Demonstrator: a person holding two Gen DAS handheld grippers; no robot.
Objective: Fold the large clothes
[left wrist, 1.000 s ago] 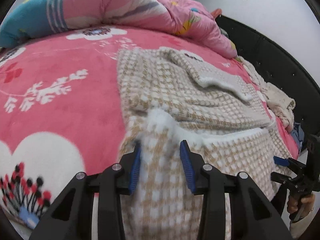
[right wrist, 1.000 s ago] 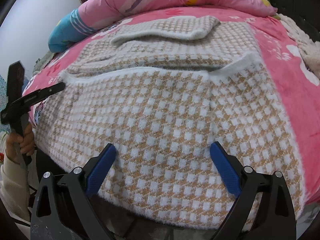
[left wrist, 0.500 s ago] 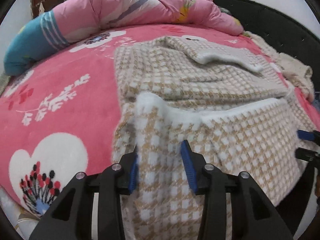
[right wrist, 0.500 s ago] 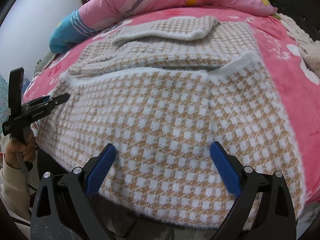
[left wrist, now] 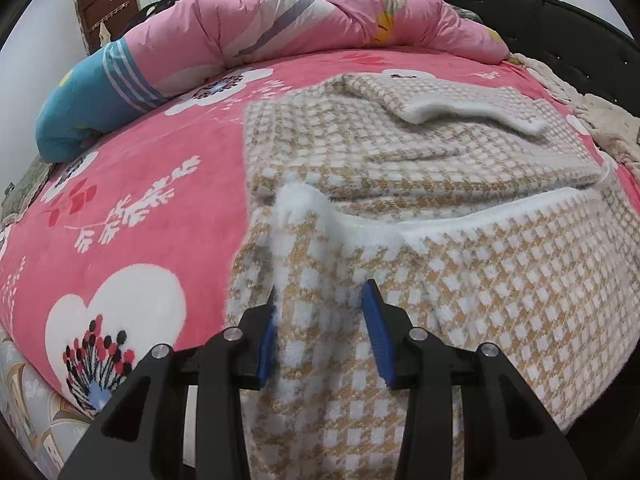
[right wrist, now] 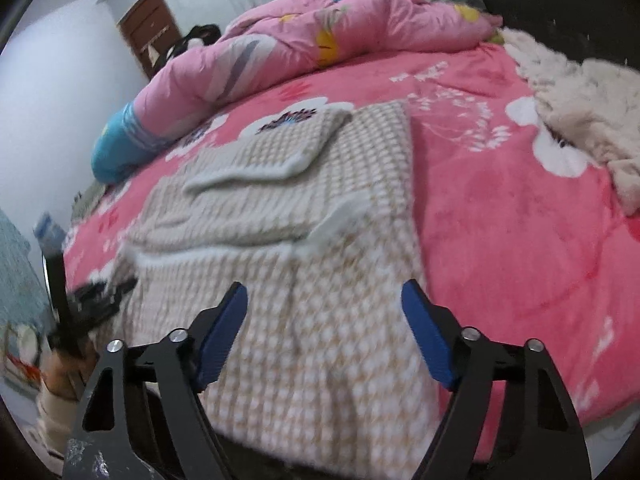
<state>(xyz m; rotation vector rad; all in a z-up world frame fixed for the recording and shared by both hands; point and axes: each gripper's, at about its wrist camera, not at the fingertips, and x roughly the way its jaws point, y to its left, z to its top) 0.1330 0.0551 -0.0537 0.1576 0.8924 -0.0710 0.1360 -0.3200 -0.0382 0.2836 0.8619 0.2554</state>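
Mid-fold, checked knit garment (left wrist: 472, 280) on pink bed (left wrist: 132, 200), near edge hanging off the front.

My left claw (left wrist: 320, 336) pinches a bunched ridge of the near hem; my right claw (right wrist: 324, 340) is closing over the other side, cloth between the pads, no pinch yet. Risks: right closes on air or top layer only, so fold goes skewed; thick fuzzy knit may slip from left. Count: 1 garment, 2 claws, 1 pink duvet (left wrist: 320, 20), 1 cream throw (right wrist: 576, 120).

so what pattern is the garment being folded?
Tan-and-white check knit garment with fuzzy white trim; clearest in the left wrist view.
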